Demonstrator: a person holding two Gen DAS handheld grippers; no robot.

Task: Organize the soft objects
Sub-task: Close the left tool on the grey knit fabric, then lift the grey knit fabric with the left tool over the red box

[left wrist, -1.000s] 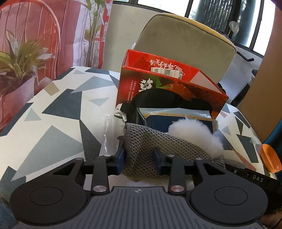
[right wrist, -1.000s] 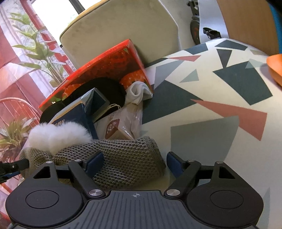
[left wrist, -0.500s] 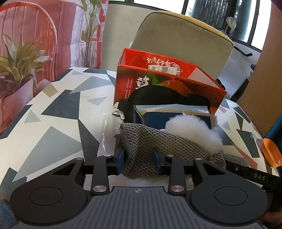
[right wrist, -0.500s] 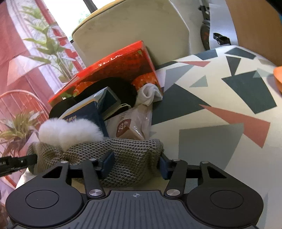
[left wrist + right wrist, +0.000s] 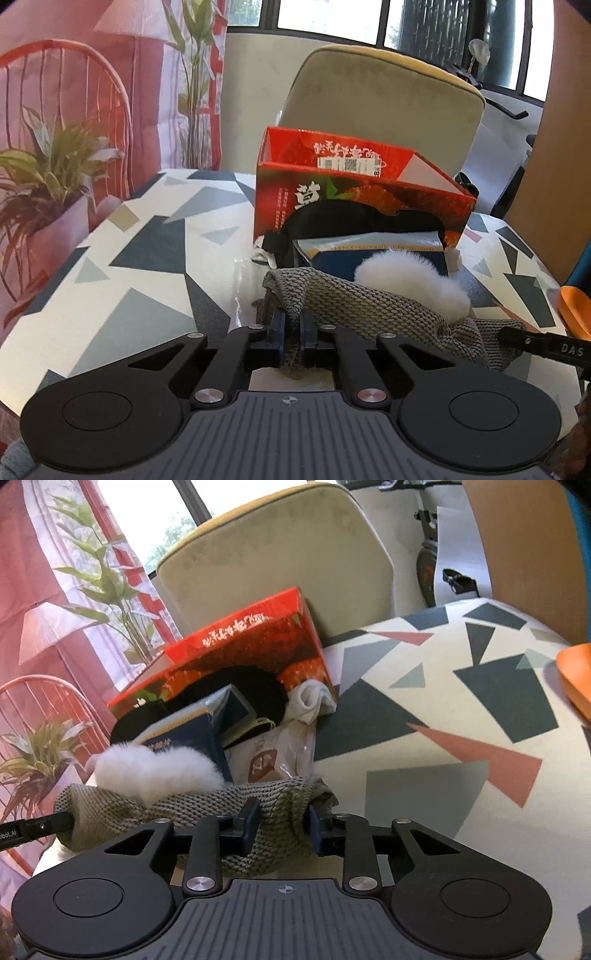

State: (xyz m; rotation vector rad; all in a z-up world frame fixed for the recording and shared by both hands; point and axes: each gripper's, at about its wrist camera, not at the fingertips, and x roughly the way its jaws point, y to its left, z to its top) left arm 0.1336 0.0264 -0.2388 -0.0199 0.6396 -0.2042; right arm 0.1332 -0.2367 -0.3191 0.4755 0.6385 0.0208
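Observation:
A grey knitted hat [image 5: 369, 306] with a white pompom [image 5: 410, 280] stretches between both grippers, just above the patterned table [image 5: 140, 258]. My left gripper [image 5: 291, 328] is shut on the hat's left edge, pinching a thin fold. In the right wrist view the hat [image 5: 207, 808] bunches between the jaws of my right gripper [image 5: 282, 825], which are closing and press on its right end. Behind it stands a red strawberry box [image 5: 354, 192] on its side, with black cloth, a dark blue packet [image 5: 373, 254] and a white sock [image 5: 312, 701] spilling out.
A clear bag with a brown label [image 5: 273, 753] lies in front of the box. An orange dish [image 5: 576, 675] sits at the table's right edge. A beige chair [image 5: 384, 118] stands behind the table, and a potted plant [image 5: 48, 173] to the left.
Both grippers have closed onto the hat: the left pinched its edge flat, the right squeezed the bunched end. The hat has risen a little off the table.

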